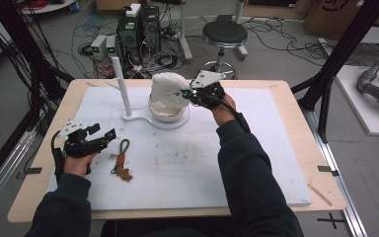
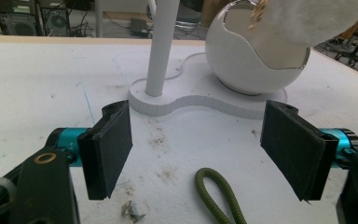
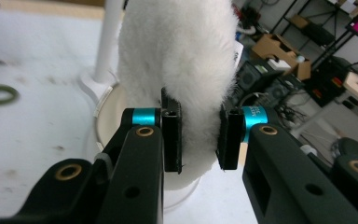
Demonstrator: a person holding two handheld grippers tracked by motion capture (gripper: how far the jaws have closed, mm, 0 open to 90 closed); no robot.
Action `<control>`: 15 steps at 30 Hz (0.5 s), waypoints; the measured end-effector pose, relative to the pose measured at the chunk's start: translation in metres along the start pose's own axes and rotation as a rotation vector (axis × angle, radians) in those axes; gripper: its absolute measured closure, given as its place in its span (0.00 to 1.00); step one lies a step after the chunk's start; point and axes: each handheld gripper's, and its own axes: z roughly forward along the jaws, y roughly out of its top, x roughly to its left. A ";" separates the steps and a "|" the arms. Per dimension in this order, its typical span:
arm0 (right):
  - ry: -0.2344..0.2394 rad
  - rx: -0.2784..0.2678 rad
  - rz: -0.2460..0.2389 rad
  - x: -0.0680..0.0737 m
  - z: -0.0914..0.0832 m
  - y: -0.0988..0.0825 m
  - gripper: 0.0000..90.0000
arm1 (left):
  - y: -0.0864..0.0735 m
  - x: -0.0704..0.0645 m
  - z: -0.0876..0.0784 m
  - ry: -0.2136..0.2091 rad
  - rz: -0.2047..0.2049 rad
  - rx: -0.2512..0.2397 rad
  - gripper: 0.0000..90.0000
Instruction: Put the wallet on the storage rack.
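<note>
Nearest, the left hand-held gripper [image 1: 104,133] hovers released, jaws wide, just beside the green cord loop [image 2: 216,193] on the counter [image 1: 276,163]. Beyond the cord, the right hand-held gripper [image 3: 200,135] clenches the white fluffy cloth [image 3: 182,56] over the white bowl [image 2: 242,70].

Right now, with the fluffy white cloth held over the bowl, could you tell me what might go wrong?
1. The right tongs pinch only a fold of the fluffy white cloth; it could slip free.
2. The cloth hangs into the white bowl, so pulling may drag or tip it.
3. The green cord lies before the open left tongs and could snag.
</note>
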 end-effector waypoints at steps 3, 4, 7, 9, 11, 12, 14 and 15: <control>-0.021 0.018 -0.057 0.002 0.016 0.003 0.85 | -0.001 0.000 0.000 0.002 -0.006 0.000 0.28; -0.025 0.032 -0.066 0.003 0.019 0.003 0.85 | -0.001 0.001 0.000 0.001 -0.007 0.000 0.28; -0.036 0.062 -0.096 0.005 0.029 -0.001 0.85 | -0.001 0.001 0.000 0.002 -0.007 0.001 0.28; -0.035 0.065 -0.100 0.006 0.034 -0.003 0.85 | -0.001 0.001 0.000 0.002 -0.010 0.002 0.28; -0.036 0.064 -0.104 0.006 0.036 -0.004 0.85 | -0.001 0.001 0.000 0.002 -0.009 0.001 0.28; -0.030 0.065 -0.105 0.007 0.038 -0.005 0.85 | -0.001 0.001 0.000 0.002 -0.006 0.004 0.28; -0.020 0.076 -0.119 0.008 0.044 -0.008 0.85 | -0.001 0.000 0.000 -0.001 -0.008 0.005 0.29; -0.007 0.086 -0.121 0.008 0.047 -0.010 0.85 | -0.002 0.000 0.000 -0.003 -0.007 0.004 0.29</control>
